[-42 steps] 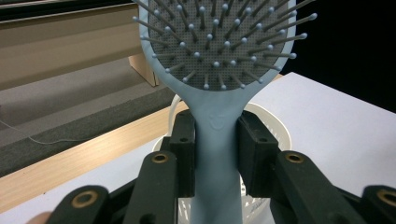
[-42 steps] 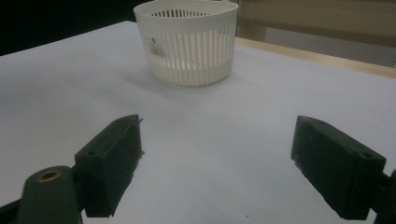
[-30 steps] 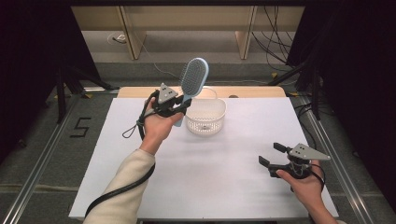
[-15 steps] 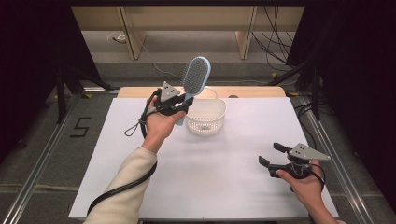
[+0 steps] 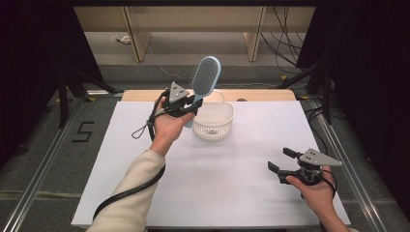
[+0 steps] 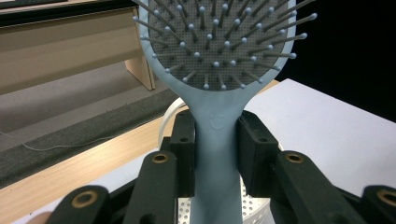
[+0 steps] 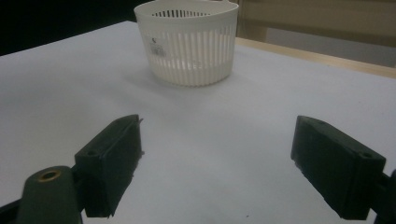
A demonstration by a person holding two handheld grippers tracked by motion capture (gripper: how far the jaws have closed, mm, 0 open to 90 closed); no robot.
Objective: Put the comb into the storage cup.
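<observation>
- Above the far middle of the table, I have the hairbrush (image 5: pixel 205 77) held upright in the left gripper (image 5: pixel 186 104); its jaws are clamped on the pale blue handle just below the bristle head, plain in the left gripper view (image 6: pixel 218 154).
- Against the pictures from a second and half a second ago, the brush head sits in almost the same spot, tilted slightly to the right; I read this as a pause in the air, not a descent.
- The white basket (image 5: pixel 214 121) stands directly below and just right of the left gripper, apart from the brush. Judgement: the handle end must drop into the basket next, so the carry is done and the release is not.
- The right gripper (image 5: pixel 286 160) rests low at the near right of the table (image 5: pixel 241 193), jaws well apart, holding nothing; its view looks across bare white surface to the basket (image 7: pixel 187 42).
</observation>
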